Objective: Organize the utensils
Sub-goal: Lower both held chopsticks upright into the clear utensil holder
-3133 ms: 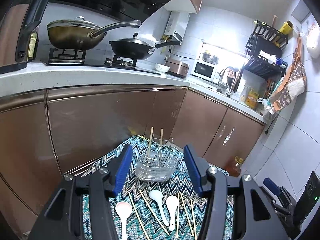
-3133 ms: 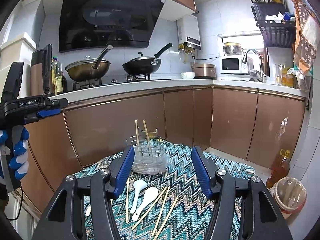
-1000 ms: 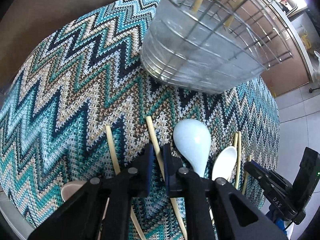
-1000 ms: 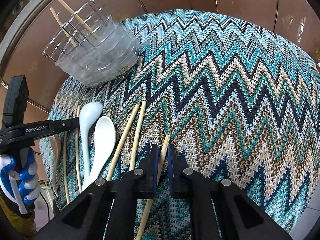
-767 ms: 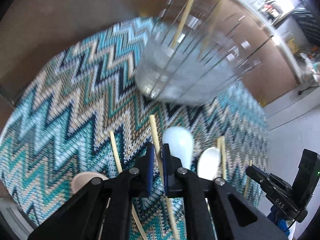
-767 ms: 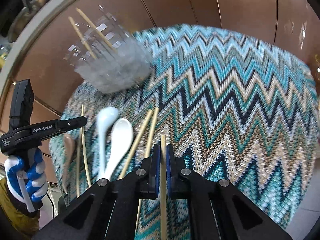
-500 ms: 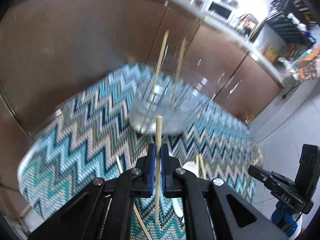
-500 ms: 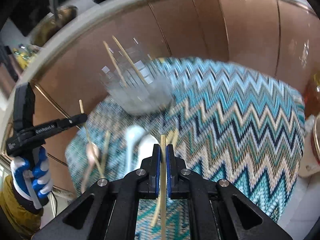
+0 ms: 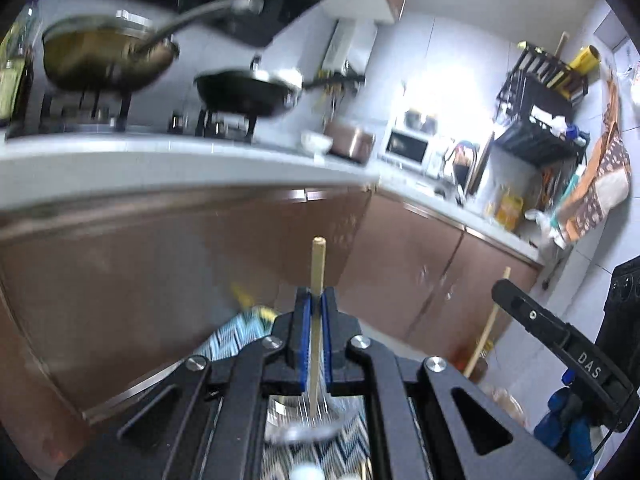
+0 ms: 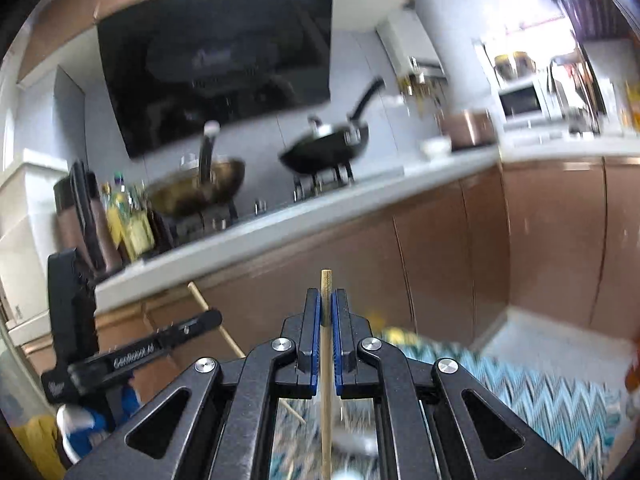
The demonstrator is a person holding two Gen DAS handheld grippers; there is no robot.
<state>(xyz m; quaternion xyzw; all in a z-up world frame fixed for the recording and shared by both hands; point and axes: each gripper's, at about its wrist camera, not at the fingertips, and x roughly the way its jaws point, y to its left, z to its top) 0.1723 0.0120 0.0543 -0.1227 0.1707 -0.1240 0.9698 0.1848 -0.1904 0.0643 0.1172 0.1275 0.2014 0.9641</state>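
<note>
My left gripper (image 9: 315,300) is shut on a wooden chopstick (image 9: 317,272) that stands upright between the blue pads, its tip above the fingers. Below it, blurred, is the clear utensil holder (image 9: 304,420) on the zigzag cloth (image 9: 236,336). My right gripper (image 10: 326,308) is shut on another wooden chopstick (image 10: 326,292), also upright, running down past the fingers. The right gripper also shows in the left wrist view (image 9: 560,344) with its chopstick (image 9: 490,324). The left gripper shows in the right wrist view (image 10: 132,356) with its chopstick (image 10: 212,320).
Brown cabinet doors (image 9: 160,280) and a grey counter (image 9: 160,164) stand behind the table. Two pans (image 9: 104,56) sit on the stove. A microwave (image 9: 408,148) and a dish rack (image 9: 536,120) are at the far right. The cloth shows in the right wrist view (image 10: 540,392).
Both grippers have lifted from the cloth with a chopstick each and tilted up, so the views now face the counter and stove. The holder has dropped to the bottom of the views.
</note>
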